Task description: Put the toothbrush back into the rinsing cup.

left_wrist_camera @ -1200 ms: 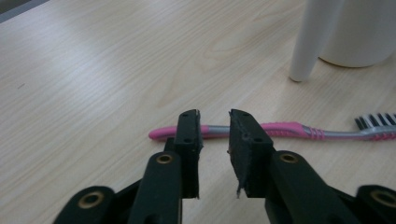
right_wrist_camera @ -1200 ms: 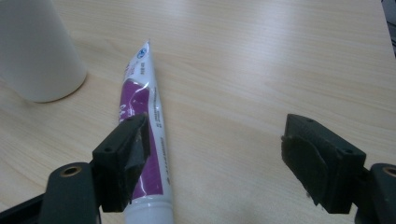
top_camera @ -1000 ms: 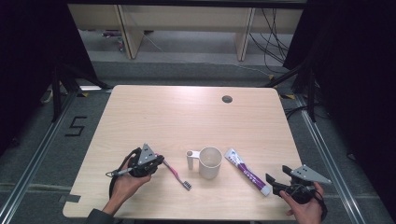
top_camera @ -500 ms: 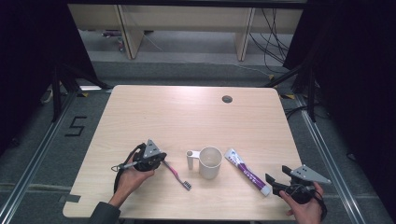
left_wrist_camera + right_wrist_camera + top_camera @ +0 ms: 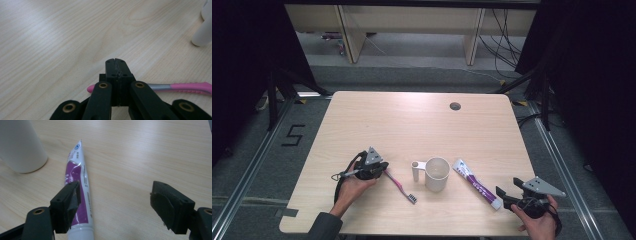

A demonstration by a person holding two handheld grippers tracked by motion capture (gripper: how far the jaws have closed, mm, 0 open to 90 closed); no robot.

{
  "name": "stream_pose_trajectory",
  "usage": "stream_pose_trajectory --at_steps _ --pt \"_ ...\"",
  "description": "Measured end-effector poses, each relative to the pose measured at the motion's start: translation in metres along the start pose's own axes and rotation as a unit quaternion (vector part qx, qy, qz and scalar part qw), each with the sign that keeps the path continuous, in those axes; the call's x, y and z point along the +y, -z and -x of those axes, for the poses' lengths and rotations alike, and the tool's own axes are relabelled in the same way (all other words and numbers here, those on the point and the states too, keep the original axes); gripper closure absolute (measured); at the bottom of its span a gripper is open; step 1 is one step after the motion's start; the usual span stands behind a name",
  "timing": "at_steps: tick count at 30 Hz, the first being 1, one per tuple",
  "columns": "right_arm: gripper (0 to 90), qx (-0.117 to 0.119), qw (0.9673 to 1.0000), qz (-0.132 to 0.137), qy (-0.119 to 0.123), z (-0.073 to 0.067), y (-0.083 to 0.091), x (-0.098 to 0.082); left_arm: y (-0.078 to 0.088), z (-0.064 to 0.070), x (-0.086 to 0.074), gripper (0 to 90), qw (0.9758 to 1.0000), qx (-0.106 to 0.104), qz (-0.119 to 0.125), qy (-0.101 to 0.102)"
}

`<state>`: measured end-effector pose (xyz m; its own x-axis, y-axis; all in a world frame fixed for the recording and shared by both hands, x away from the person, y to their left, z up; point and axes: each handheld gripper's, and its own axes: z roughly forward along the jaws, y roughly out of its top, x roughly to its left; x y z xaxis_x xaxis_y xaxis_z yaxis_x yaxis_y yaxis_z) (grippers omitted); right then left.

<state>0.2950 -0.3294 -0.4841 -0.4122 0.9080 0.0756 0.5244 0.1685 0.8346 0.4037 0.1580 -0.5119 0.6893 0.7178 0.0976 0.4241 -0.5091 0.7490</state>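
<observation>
A pink toothbrush [image 5: 399, 184] lies on the wooden table [image 5: 412, 125], bristles toward the near edge. My left gripper [image 5: 384, 167] is shut, its jaws pressed together with nothing seen between them. In the left gripper view the left gripper [image 5: 116, 62] sits over the toothbrush [image 5: 185, 87] handle, which runs crosswise beneath it. A white mug [image 5: 437, 173] stands at the middle, and a purple and white toothpaste tube [image 5: 474, 184] lies to its right. My right gripper [image 5: 503, 197] is open near the tube's cap end. In the right gripper view the right gripper [image 5: 117, 192] has the tube [image 5: 77, 167] beside its left jaw.
The mug's handle [image 5: 203, 35] stands close to the right of my left gripper, and the mug [image 5: 21, 145] is at the far left ahead of my right one. A round cable hole [image 5: 455, 106] is in the table's far side. Shelving and cables lie beyond the table.
My left hand has shifted slightly and sunk a little over the toothbrush's handle end. The right hand, mug and toothpaste have stayed put.
</observation>
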Motion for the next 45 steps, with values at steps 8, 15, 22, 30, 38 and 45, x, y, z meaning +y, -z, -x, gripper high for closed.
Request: stream_pose_trajectory --at_steps 8,15,22,30,38,45 --pt "25.5 -0.003 0.9997 0.009 0.024 0.003 -0.001 0.001 0.006 0.002 -0.007 89.3 0.9997 -0.008 -0.02 -0.012" --pt "25.5 -0.005 0.9996 0.009 0.025 0.003 -0.001 0.001 0.027 0.002 -0.017 88.8 0.9993 -0.012 -0.029 -0.023" --pt "25.5 -0.005 0.9997 0.006 0.022 0.002 -0.001 0.001 0.041 0.0 -0.031 88.3 0.999 -0.012 -0.036 -0.021" --pt "25.5 -0.004 0.9997 0.007 0.023 0.003 -0.001 0.001 0.059 0.01 -0.047 88.1 0.9985 -0.018 -0.043 -0.03" --pt "25.5 -0.002 0.9998 0.0 0.022 0.002 -0.001 0.001 0.075 0.026 -0.051 87.5 0.9989 -0.018 -0.026 -0.036" --pt "25.5 -0.002 0.9997 0.0 0.023 0.003 -0.001 0.001 0.079 0.038 -0.052 87.2 0.9979 -0.032 -0.032 -0.047"
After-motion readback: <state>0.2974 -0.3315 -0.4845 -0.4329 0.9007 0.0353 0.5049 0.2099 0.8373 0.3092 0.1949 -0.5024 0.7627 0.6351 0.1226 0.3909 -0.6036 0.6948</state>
